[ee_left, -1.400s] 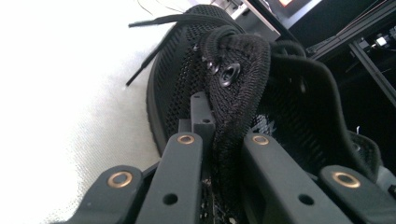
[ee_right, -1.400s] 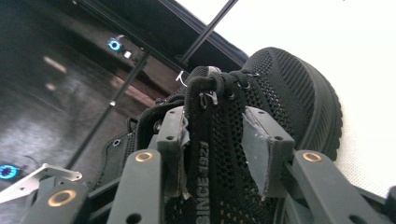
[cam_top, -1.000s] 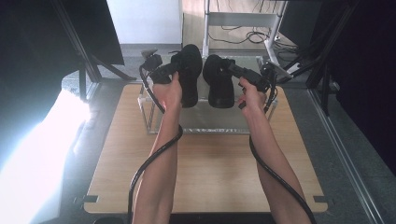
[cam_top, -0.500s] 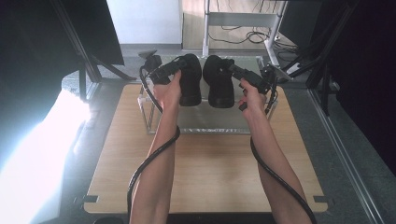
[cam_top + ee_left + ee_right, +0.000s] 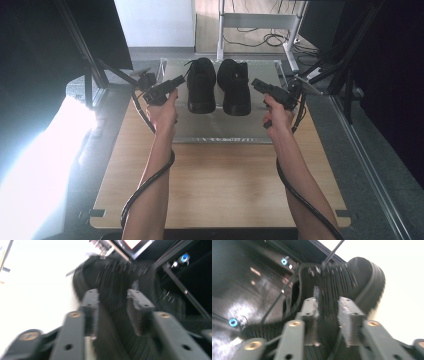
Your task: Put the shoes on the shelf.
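Note:
Two black shoes stand side by side, toes toward me, on a shiny metal tray (image 5: 220, 131) at the far half of the table. My left gripper (image 5: 176, 81) hovers just left of the left shoe (image 5: 201, 87), jaws open and pointing at it. Just right of the right shoe (image 5: 235, 89), my right gripper (image 5: 256, 82) is also open. In the left gripper view the gripper (image 5: 112, 293) has its jaws apart, with the blurred shoe (image 5: 112, 272) beyond them. In the right gripper view the gripper (image 5: 328, 301) likewise faces its shoe (image 5: 359, 277) with nothing gripped.
The wooden tabletop (image 5: 220, 185) extends bare toward me in front of the tray. A white desk frame (image 5: 255, 21) with cables stands behind the table. Dark panels and struts flank both sides. Bright glare covers the floor at left (image 5: 35, 165).
Both hands were against the shoes, which looked raised; now the shoes rest on the tray and both grippers have let go and moved outward to either side.

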Demonstrator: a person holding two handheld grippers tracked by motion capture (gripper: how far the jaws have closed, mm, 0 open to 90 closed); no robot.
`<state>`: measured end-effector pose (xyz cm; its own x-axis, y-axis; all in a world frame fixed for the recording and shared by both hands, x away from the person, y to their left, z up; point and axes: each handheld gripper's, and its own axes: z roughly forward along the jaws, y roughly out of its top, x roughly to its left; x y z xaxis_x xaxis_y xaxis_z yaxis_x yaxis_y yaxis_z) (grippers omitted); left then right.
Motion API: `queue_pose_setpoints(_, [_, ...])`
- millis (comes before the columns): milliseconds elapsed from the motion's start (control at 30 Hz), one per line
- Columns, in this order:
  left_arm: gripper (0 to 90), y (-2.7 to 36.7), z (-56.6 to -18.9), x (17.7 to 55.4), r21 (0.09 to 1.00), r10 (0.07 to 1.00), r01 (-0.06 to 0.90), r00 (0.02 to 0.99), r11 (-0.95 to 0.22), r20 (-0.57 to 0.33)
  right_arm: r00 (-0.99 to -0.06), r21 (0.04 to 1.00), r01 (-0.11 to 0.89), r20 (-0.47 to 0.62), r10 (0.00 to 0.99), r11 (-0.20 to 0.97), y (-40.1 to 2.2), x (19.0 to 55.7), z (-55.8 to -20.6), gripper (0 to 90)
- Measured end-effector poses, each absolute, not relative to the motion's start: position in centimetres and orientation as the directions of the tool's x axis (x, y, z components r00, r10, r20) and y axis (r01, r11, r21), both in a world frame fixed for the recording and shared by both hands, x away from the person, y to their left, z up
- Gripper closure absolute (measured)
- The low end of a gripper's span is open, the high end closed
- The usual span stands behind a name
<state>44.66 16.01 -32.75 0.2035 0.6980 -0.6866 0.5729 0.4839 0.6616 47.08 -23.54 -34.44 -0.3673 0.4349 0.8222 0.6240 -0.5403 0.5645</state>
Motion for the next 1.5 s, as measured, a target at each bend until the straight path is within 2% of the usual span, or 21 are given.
queue_pose_setpoints(167, [77.1,15.1,-34.7,44.4,0.644,0.703,0.624,0.203,0.444,-0.681,-0.359,0.610,0.624,0.779,0.514,-0.489,-23.3,45.6,-35.7,82.4])
queue_pose_setpoints(400, [88.9,13.3,-34.7,44.8,0.671,0.762,0.628,0.185,0.393,-0.620,-0.372,0.609,0.627,0.782,0.500,-0.487,-21.8,45.4,-36.1,86.7])
queue_pose_setpoints(533, [87.5,13.4,-34.8,45.1,0.672,0.770,0.634,0.183,0.384,-0.612,-0.372,0.625,0.617,0.768,0.522,-0.479,-21.7,45.6,-35.9,86.5])
queue_pose_setpoints(633, [83.3,13.6,-35.0,45.2,0.672,0.767,0.637,0.189,0.379,-0.613,-0.372,0.598,0.632,0.792,0.485,-0.492,-22.1,45.8,-36.4,83.6])
queue_pose_setpoints(800, [86.0,13.3,-34.5,45.5,0.689,0.799,0.641,0.191,0.339,-0.571,-0.376,0.595,0.629,0.796,0.473,-0.501,-22.1,45.9,-36.5,83.1])
queue_pose_setpoints(833, [83.8,13.4,-34.6,45.5,0.691,0.799,0.638,0.192,0.340,-0.570,-0.372,0.593,0.633,0.797,0.476,-0.497,-22.1,45.9,-36.5,81.0])
queue_pose_setpoints(1000, [59.0,14.5,-35.0,45.0,0.707,0.784,0.612,0.218,0.354,-0.581,-0.368,0.583,0.646,0.803,0.469,-0.492,-22.6,45.7,-36.9,69.5])
queue_pose_setpoints(1233, [33.4,14.5,-34.1,43.4,0.794,0.829,0.547,0.292,0.264,-0.477,-0.404,0.601,0.642,0.792,0.457,-0.475,-24.0,45.1,-37.5,53.3])
queue_pose_setpoints(1333, [26.5,14.7,-34.1,42.6,0.815,0.831,0.522,0.313,0.253,-0.459,-0.442,0.619,0.626,0.783,0.438,-0.475,-24.7,44.5,-37.3,47.7])
queue_pose_setpoints(1500, [20.4,15.5,-34.7,41.0,0.825,0.814,0.500,0.342,0.265,-0.469,-0.498,0.661,0.596,0.749,0.437,-0.456,-25.7,43.1,-36.9,39.1])
